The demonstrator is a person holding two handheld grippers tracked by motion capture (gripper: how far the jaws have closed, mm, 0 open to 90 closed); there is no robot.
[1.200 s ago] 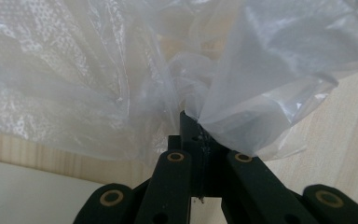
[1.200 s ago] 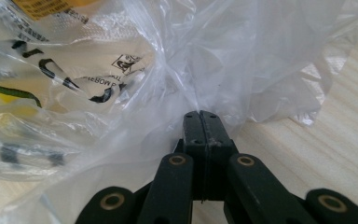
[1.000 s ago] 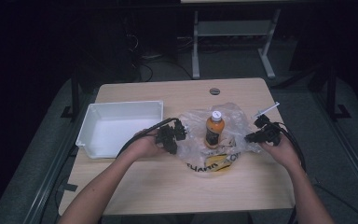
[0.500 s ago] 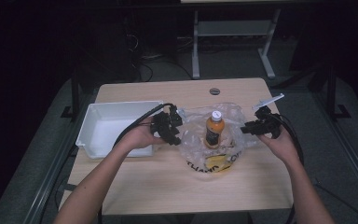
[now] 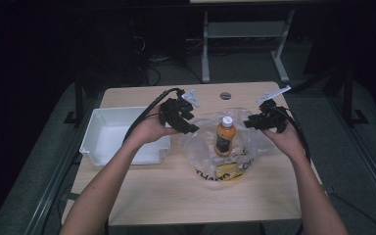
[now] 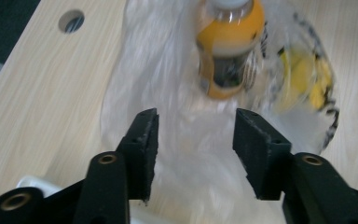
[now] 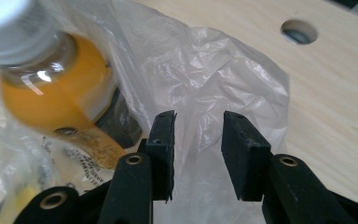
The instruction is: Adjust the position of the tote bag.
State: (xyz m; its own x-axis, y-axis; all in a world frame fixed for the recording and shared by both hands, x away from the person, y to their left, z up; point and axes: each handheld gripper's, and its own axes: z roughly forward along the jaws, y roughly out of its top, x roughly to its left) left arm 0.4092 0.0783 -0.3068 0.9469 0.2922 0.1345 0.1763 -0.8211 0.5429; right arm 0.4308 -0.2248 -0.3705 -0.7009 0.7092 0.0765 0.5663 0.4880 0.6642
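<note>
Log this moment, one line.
left gripper: open, above bag | right gripper: open, above bag | bottle: upright in plastic bag | tray: left

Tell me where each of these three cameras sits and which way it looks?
High view: above the person's side, facing forward and down on the table; both forearms, left tool and right tool show.
Left gripper view: rides that tool, looking along its jaws at the bag and bottle.
Right gripper view: likewise, its own jaws before the bag.
All three share the orange bottle standing in the clear bag.
</note>
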